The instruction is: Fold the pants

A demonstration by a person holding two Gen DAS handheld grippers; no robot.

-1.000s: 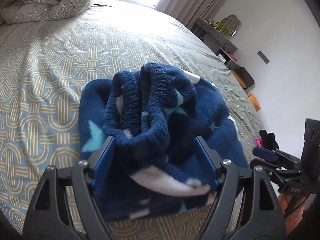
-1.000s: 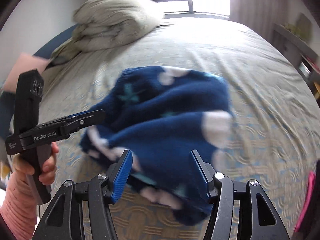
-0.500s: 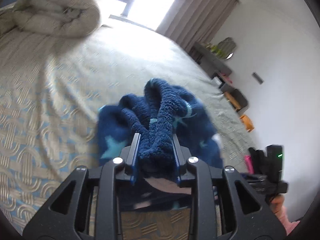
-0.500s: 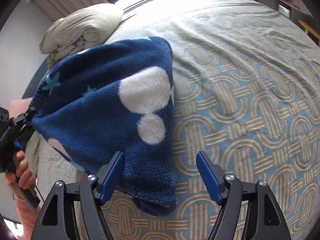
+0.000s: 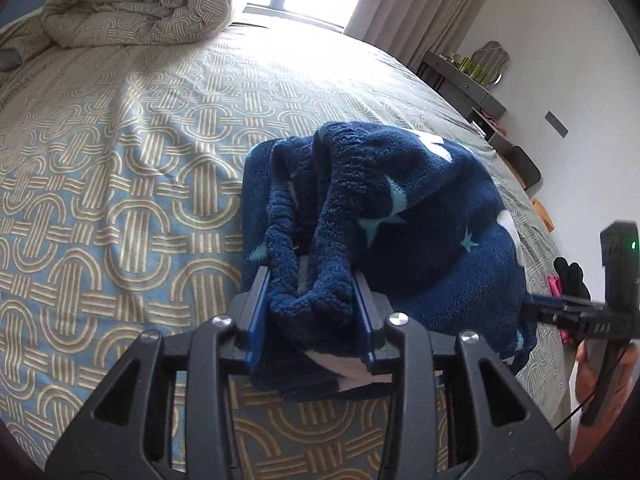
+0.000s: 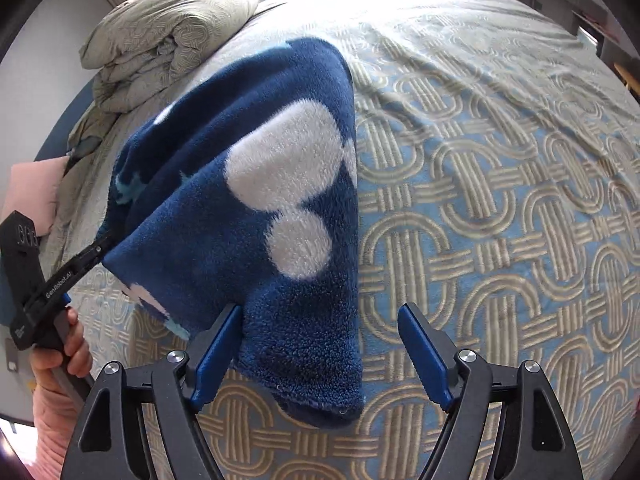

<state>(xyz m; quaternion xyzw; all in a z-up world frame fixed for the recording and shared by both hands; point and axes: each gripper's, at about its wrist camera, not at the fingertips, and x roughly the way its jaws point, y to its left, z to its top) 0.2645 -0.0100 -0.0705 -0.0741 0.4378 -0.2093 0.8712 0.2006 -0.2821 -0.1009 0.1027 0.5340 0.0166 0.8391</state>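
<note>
Counted across the two views are one pair of navy fleece pants (image 5: 420, 216), one patterned bed (image 5: 120, 160), one rolled duvet (image 5: 136, 4), two grippers, left gripper (image 5: 310, 312) and right gripper (image 6: 320, 344).

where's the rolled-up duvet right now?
The rolled-up duvet sits at the far end of the bed below the window, upper left in both wrist views, beyond the blue fleece pants.

The pants (image 5: 420, 216) I'm holding are navy fleece, dotted with pale turquoise stars and big white round blotches. My fingers (image 6: 420, 356) carry bright blue pads on black frames. The bed (image 5: 120, 184) wears a light blue cover woven with beige interlocking arches, and the rolled duvet (image 5: 136, 4) is greyish beige with the same arch pattern.
</note>
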